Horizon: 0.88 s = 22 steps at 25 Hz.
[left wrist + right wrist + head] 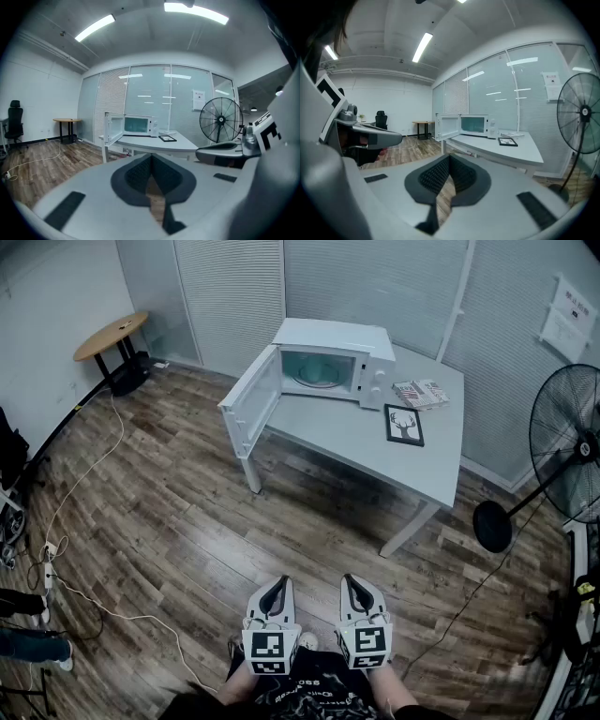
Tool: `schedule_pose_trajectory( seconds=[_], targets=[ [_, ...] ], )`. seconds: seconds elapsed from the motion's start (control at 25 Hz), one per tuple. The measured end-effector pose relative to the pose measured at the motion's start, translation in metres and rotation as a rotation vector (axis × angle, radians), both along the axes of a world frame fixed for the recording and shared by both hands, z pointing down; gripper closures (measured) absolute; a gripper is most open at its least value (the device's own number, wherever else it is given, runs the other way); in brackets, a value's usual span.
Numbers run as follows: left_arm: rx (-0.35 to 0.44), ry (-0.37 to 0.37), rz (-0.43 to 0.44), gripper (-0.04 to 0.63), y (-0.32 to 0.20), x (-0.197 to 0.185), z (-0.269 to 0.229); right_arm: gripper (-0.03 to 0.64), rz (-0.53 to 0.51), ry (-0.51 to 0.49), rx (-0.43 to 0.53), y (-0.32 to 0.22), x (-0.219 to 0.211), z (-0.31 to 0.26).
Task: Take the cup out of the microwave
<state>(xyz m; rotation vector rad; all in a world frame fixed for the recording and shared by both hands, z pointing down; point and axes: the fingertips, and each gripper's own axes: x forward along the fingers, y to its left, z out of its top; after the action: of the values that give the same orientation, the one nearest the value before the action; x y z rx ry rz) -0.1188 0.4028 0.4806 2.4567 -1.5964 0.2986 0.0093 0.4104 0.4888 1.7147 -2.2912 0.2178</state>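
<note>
while 1 microwave [333, 367] stands door-open on the worktop [375, 442], your left hand-held gripper [278, 582] and right hand-held gripper [352, 579], 2 in all, are both closed, empty.

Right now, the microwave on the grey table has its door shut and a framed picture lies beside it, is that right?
No, the door of the microwave stands wide open, as the head view shows. The rest holds: the microwave sits on the grey table and a framed picture lies beside it.
</note>
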Motion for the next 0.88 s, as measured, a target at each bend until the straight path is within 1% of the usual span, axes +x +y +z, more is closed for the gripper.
schedule_pose_trajectory(
  seconds=[0.16, 0.28, 0.48, 0.88],
  targets=[
    [0.009, 0.005, -0.003, 0.589, 0.004, 0.007, -0.004, 0.614, 0.006, -0.003, 0.0, 0.005, 0.007, 0.0],
    [0.011, 0.009, 0.012, 0.589, 0.008, 0.012, -0.006, 0.614, 0.014, -0.008, -0.002, 0.007, 0.01, 0.0],
    [0.01, 0.005, 0.01, 0.589, 0.014, 0.015, -0.004, 0.614, 0.023, -0.048, 0.011, 0.013, 0.015, -0.002],
    [0.011, 0.007, 0.057, 0.589, 0.001, 0.024, -0.003, 0.614, 0.058, -0.056, 0.005, 0.008, 0.021, 0.005]
  ],
)
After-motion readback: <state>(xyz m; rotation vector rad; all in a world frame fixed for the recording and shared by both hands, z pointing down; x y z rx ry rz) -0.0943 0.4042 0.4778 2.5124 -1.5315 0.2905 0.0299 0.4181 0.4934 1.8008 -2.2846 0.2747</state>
